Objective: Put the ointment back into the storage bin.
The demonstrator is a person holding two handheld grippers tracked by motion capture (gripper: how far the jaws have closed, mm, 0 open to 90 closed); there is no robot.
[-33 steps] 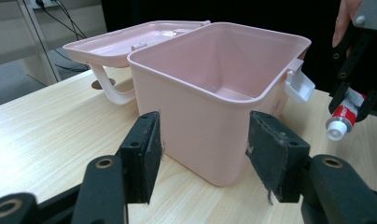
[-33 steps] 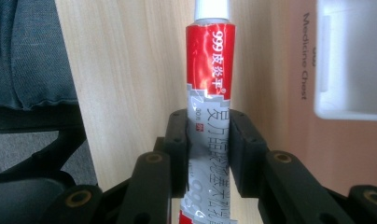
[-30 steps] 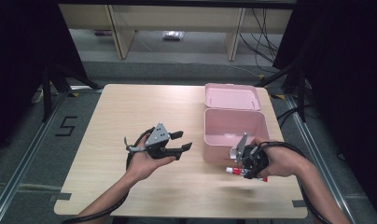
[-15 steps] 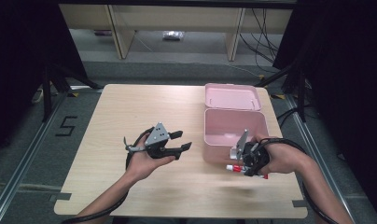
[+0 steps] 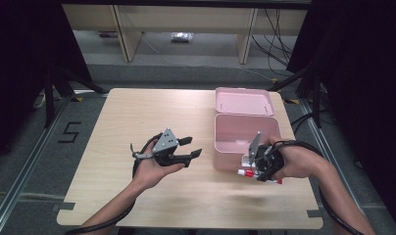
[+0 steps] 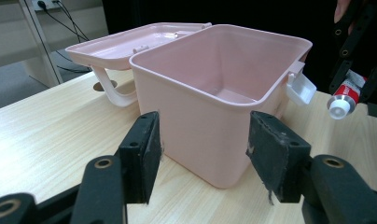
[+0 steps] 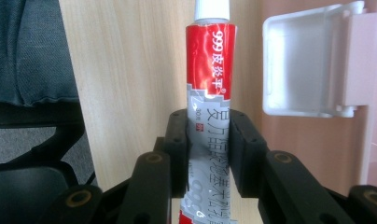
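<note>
Two hand-held grippers work at the counter [image 5: 112,196]. At lower right of the high view, the right hand-held gripper [image 5: 259,166] clamps a red-and-silver ointment tube [image 7: 210,93] just beside the open pink storage box [image 5: 245,142]. At centre-left, the left hand-held gripper [image 5: 188,149] stands wide, holding nothing.

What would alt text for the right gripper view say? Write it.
The right gripper clamps a red and silver ointment tube, white cap pointing up, above the wooden table. The pink box's white latch shows at right.
</note>
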